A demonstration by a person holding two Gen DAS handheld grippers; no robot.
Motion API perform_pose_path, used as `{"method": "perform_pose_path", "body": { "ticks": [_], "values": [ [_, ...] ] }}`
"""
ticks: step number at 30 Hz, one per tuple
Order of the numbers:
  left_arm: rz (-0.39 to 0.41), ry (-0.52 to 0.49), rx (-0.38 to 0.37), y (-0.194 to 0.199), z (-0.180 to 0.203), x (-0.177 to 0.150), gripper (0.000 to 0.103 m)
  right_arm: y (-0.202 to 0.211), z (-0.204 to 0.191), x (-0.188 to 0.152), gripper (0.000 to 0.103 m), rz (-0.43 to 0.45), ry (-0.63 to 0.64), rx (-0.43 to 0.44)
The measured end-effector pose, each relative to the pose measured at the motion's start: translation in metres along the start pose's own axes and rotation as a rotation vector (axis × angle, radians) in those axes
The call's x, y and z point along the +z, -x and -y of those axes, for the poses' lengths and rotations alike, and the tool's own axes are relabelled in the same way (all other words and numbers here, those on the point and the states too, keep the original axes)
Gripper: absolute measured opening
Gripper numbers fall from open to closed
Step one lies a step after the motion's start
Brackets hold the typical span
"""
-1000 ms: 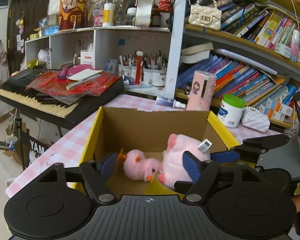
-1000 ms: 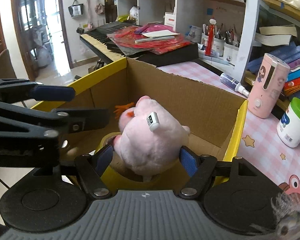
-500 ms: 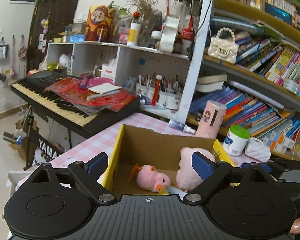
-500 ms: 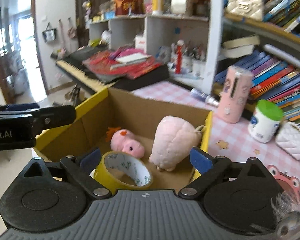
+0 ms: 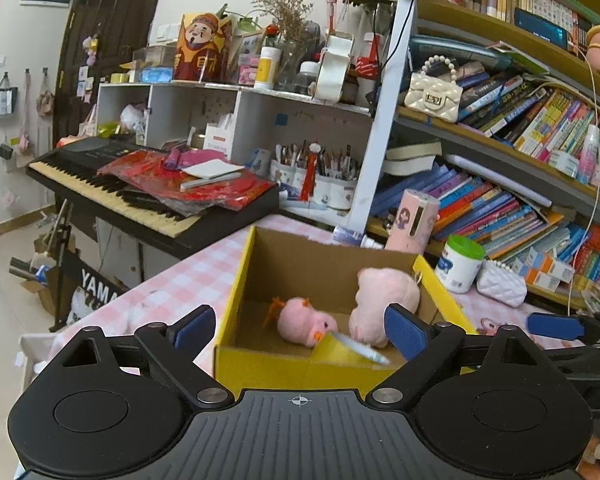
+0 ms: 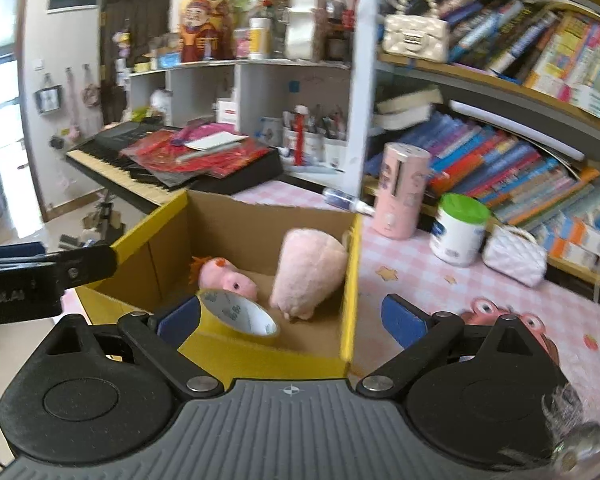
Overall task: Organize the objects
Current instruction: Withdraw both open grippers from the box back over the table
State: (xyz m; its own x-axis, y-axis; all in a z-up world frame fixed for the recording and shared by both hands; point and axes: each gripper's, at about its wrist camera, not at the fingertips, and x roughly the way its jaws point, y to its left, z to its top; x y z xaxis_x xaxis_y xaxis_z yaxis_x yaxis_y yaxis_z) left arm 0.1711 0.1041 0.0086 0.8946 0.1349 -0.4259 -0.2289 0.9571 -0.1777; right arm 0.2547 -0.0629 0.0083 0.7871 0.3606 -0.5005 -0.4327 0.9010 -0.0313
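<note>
Two claws, our left claw (image 5: 296, 330) and right claw (image 6: 288, 318), having just opened wide, hold nothing above the box (image 6: 350, 280) of plush toys (image 6: 308, 272).

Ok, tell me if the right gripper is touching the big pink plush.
Apart. The right wrist view shows the right gripper open, short of the big pink plush in the box.
</note>
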Motion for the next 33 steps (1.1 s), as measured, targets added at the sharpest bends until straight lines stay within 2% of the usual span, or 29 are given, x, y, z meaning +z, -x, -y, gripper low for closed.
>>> {"method": "perform_pose_path", "body": {
  "ticks": [4,12,21,33],
  "values": [
    [-0.042,-0.004,0.043,0.009,-0.005,-0.012,0.093,0.011,-0.005,-0.015,0.098,-0.034,-0.035,-0.059],
    [-0.137,-0.012,0.08,0.037,-0.019,-0.043,0.093,0.033,-0.028,-0.053,0.098,-0.127,-0.045,-0.143],
    [-0.204,-0.035,0.094,0.076,-0.034,-0.071,0.094,0.068,-0.061,-0.09,0.098,-0.168,-0.038,-0.152],
    [-0.241,-0.069,0.08,0.116,-0.043,-0.097,0.094,0.107,-0.08,-0.122,0.097,-0.183,-0.073,-0.173]
  ]
}}
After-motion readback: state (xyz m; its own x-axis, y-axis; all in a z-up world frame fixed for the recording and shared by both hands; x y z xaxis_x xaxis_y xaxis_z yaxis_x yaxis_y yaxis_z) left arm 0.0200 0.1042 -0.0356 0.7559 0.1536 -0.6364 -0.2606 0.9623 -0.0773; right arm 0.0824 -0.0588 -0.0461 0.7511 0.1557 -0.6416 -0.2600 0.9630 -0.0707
